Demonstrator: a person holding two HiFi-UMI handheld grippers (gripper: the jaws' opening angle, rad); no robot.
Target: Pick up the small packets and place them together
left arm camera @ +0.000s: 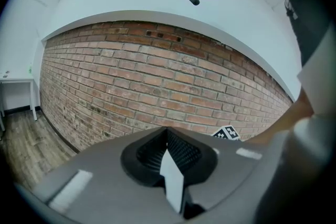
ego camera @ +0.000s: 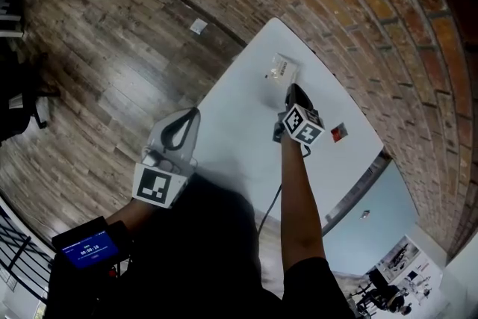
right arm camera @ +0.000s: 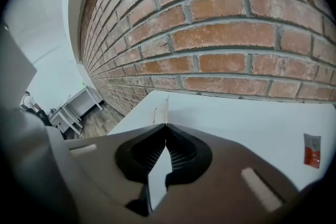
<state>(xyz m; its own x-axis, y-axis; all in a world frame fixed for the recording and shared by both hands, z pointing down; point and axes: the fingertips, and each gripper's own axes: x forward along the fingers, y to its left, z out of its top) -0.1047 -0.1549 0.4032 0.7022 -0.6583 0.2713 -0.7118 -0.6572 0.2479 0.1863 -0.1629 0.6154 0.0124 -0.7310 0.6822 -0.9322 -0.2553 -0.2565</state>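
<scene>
Lettering on white packet (ego camera: 282, 69), red packet (ego camera: 338, 133) illegible.

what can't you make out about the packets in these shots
- white packet: print too small in the head view; seen edge-on at the right gripper tips in its own view.
- red packet: label too small, blurred.
- table, near end: hidden by the person's arm, head view.
- left gripper: its own body hides the table in its view.

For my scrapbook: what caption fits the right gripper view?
Right gripper pinches a white packet; red packet lies on the table.
</scene>
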